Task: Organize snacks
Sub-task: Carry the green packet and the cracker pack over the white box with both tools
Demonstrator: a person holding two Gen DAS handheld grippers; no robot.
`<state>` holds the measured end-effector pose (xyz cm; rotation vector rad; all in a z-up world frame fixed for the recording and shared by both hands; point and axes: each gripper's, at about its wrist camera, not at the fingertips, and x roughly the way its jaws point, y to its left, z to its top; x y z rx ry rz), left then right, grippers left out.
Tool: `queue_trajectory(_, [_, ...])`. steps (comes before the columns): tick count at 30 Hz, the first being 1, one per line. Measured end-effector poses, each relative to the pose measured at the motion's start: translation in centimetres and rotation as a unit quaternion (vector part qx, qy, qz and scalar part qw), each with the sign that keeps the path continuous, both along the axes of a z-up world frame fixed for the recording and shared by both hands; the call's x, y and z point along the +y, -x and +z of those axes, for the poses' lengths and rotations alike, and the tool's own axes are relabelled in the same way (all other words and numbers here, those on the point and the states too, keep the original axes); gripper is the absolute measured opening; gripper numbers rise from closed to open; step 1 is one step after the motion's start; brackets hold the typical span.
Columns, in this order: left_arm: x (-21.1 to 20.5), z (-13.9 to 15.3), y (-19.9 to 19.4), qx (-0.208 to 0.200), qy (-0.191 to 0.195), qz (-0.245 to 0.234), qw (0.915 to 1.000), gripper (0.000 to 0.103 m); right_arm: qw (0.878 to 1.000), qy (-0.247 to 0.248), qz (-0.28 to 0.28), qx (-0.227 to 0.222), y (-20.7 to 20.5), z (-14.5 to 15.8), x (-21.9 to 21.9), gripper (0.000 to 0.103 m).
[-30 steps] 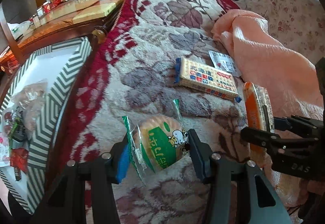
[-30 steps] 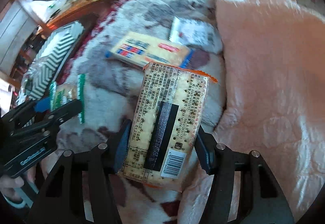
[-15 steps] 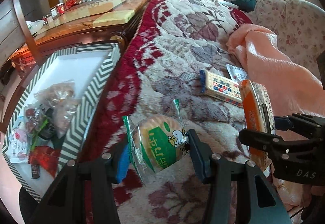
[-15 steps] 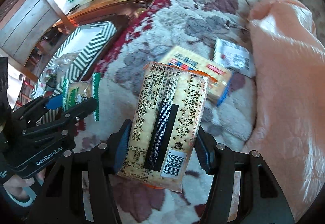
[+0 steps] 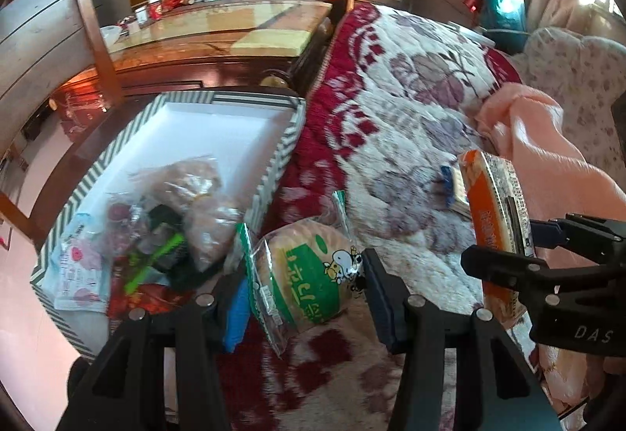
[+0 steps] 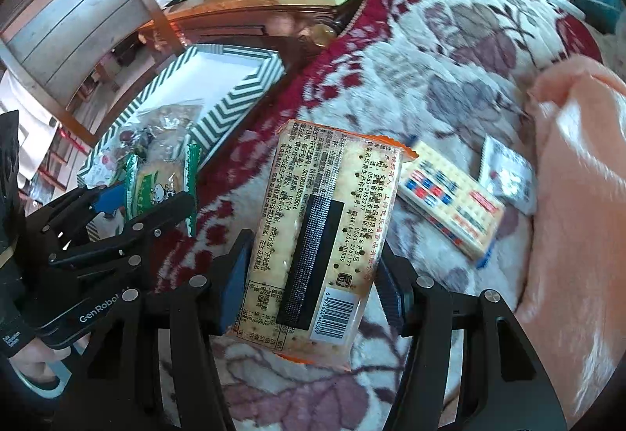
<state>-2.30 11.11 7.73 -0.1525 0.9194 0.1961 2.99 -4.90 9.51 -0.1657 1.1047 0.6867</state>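
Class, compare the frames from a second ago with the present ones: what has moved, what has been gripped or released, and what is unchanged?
Both grippers have carried their packets off the floral blanket toward the striped box, now much nearer in both views. Nothing was taken hold of or let go: the left gripper still holds the round green-labelled cake, the right gripper the orange cracker pack. The blue-edged cracker pack stays on the blanket.

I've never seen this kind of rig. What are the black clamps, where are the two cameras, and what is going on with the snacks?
A person carries two hand-held grippers, each with a fisheye camera looking along its fingers. The left gripper clamps a round green-labelled rice cracker pack. The right gripper clamps a cracker packet with orange edges. Each gripper also shows in the other's picture. On the floral blanket lie a yellow biscuit pack and a small white sachet. Beside it stands a striped box holding snacks.
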Motion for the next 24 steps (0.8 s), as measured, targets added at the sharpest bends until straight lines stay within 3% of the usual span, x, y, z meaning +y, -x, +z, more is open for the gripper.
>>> queue_trajectory(11, [4.7,0.4,0.9,-0.004,0.008,0.047,0.9989,0.054,0.999,0.009,0.05,-0.01,0.1,1.0,5.6,0.057])
queue_trajectory(16, [6.5,0.2,1.1,-0.001,0.017,0.067,0.9976,0.054,0.997,0.008,0.072,-0.015,0.1,1.7,8.0,0.054])
queue_trajectory(17, [6.7,0.1,1.2,0.0,0.018,0.07,0.9974,0.054,0.997,0.01,0.075,-0.016,0.0,1.7,8.4,0.049])
queue_trajectory(24, [7.6,-0.7,1.4,0.006,0.028,0.08,0.9964,0.054,0.995,0.039,0.094,0.008,0.1,-0.6,9.3,0.047])
